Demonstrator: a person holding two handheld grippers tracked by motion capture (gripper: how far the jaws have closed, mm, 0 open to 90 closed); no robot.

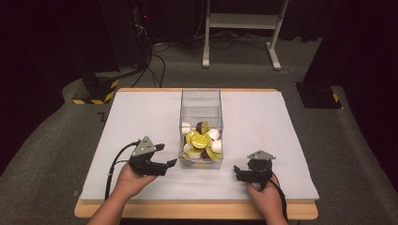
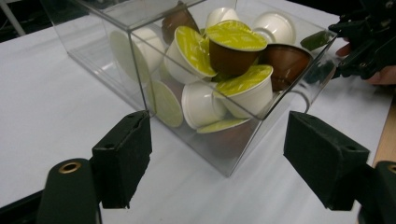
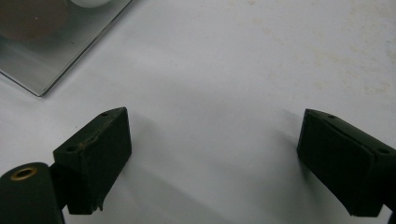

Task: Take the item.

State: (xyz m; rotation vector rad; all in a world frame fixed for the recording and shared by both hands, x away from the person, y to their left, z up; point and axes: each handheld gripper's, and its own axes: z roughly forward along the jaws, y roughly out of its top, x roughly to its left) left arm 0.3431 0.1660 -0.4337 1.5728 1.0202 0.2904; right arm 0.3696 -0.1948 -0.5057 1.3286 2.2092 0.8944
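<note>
A clear plastic box [image 1: 201,101] stands mid-table, its near half heaped with coffee capsules [image 1: 199,140] that have green-yellow lids and white or brown cups. My left gripper [image 1: 168,154] is open just left of the box's near corner. In the left gripper view its jaws [image 2: 217,154] stand wide apart facing that corner of the box [image 2: 116,56], with the capsules [image 2: 233,42] behind the wall. My right gripper [image 1: 238,172] is open, low over the white table to the right of the box. Between its jaws [image 3: 215,158] is bare table, with the box's corner [image 3: 51,42] beyond.
The white tabletop [image 1: 141,122] has a wooden front edge [image 1: 187,211]. Behind the table on the grey floor stand a white frame [image 1: 241,28], black stands with yellow-striped bases [image 1: 96,91] and cables. The right gripper [image 2: 369,42] appears beyond the box in the left gripper view.
</note>
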